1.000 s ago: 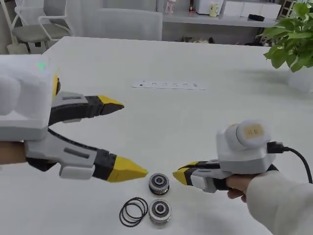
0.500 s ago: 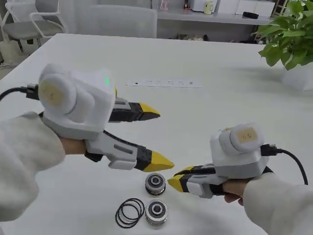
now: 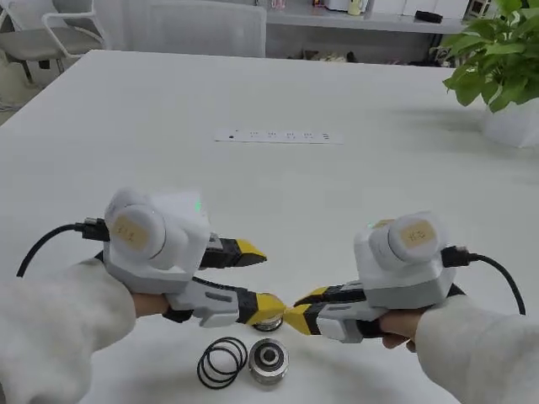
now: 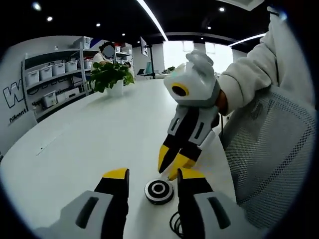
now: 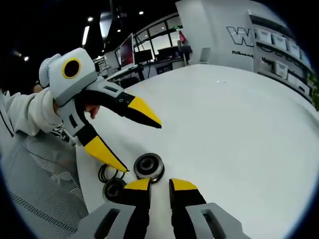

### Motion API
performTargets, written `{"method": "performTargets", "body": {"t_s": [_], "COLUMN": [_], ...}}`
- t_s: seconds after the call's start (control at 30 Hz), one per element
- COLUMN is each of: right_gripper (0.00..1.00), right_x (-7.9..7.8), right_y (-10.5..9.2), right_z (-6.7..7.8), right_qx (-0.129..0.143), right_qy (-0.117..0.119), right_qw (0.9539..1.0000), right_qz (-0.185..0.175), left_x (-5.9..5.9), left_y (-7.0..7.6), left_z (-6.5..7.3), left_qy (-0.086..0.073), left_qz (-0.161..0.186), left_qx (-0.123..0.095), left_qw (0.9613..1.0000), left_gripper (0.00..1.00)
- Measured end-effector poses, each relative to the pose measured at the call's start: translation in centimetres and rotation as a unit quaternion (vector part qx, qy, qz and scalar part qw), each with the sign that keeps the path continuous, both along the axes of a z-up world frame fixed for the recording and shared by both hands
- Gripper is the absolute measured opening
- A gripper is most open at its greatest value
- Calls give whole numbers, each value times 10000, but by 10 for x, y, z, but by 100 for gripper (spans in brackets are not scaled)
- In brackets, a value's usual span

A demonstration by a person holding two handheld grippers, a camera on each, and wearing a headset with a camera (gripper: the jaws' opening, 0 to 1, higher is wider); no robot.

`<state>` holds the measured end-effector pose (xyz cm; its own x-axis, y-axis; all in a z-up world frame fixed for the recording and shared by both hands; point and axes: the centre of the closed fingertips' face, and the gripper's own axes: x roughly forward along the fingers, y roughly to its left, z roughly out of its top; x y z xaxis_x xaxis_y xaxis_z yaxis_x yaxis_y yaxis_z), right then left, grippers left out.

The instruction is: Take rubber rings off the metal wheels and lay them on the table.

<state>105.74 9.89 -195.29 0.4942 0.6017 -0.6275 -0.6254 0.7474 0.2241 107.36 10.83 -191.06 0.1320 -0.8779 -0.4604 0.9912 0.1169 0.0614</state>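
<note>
Tips of both grippers hide most of the far wheel (image 4: 159, 191) in the head view. The near wheel (image 3: 268, 360) and loose rings (image 3: 221, 363) lie on the table (image 3: 337, 202). The left gripper (image 3: 268, 279) gapes empty; the right gripper (image 3: 295, 313) is barely parted, empty.

Bright, even overhead light. Soft faint shadows on table (image 3: 168, 126) under my left tongs (image 3: 268, 279), right tongs (image 3: 296, 310). Gripper views: fisheye bending at edges, ceiling strips (image 4: 149, 15) glaring beyond tongs, background soft.
</note>
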Motion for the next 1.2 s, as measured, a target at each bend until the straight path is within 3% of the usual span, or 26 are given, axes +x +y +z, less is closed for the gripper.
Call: {"method": "performTargets", "body": {"t_s": [0.1,0.27,0.47,0.6,0.8,1.07,1.2], "right_gripper": [11,15,18,18,19,8,10], "right_x": [-2,-5,-7,-8,-6,-7,-7], "right_y": [3,9,12,13,15,13,13], "right_z": [-1,-2,-5,-6,-7,-6,-6], "right_qx": [-15,10,-73,-116,-61,-156,-268], "right_qy": [7,11,-26,-44,-61,-134,-268], "right_qw": [10000,9997,9994,9991,9992,9986,9978], "right_qz": [93,225,351,409,383,480,552], "left_x": [-4,-4,-6,-8,-9,-6,-6], "left_y": [2,4,6,5,6,5,5], "left_z": [-13,-22,-29,-28,-30,-31,-31], "left_qy": [3,85,109,233,256,278,279], "left_qz": [-106,-64,-64,-41,-29,26,40], "left_qx": [195,313,456,400,435,382,384], "left_qw": [9998,9995,9989,9989,9987,9989,9989], "left_gripper": [27,16,13,11,7,7,7]}}
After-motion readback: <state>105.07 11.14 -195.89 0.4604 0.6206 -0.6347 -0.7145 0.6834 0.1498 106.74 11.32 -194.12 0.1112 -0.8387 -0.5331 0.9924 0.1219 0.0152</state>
